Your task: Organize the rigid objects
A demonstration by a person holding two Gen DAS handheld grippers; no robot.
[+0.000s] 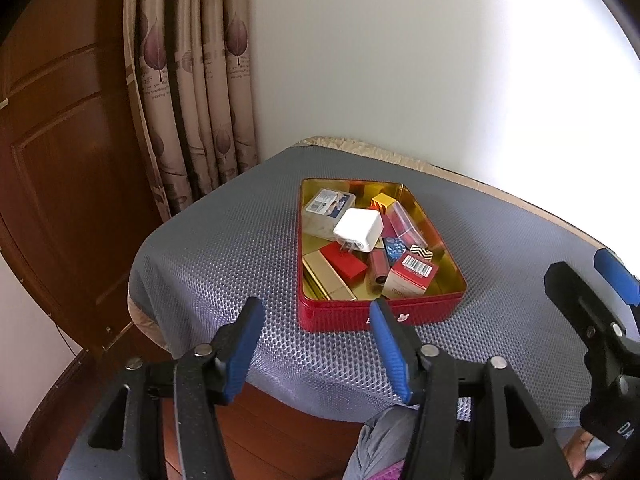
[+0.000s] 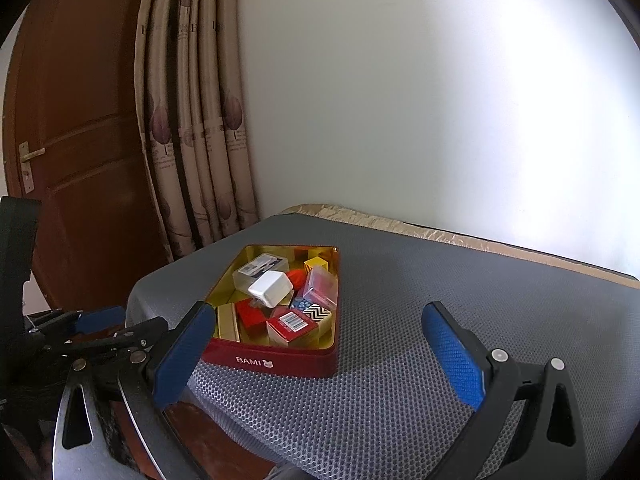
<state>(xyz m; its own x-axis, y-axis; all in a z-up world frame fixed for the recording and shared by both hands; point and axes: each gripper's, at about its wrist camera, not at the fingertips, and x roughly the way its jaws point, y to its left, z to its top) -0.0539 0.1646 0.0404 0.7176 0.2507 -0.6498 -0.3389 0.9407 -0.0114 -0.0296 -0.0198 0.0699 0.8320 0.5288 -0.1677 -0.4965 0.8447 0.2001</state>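
Observation:
A red tin (image 1: 424,313) with a gold inside stands on the grey mat; it also shows in the right wrist view (image 2: 280,362). It holds several small items: a white charger (image 1: 359,230) on top, a clear plastic case (image 1: 329,205), a red box (image 1: 345,264), a barcode box (image 1: 412,276). My left gripper (image 1: 318,312) is open and empty, just in front of the tin. My right gripper (image 2: 320,320) is open and empty, near the tin's front right; it also shows in the left wrist view (image 1: 588,272).
The grey honeycomb mat (image 2: 440,312) covers a table against a white wall. A curtain (image 1: 192,100) and a wooden door (image 2: 80,168) stand at the left. The table's front edge (image 1: 280,392) drops to a wooden floor.

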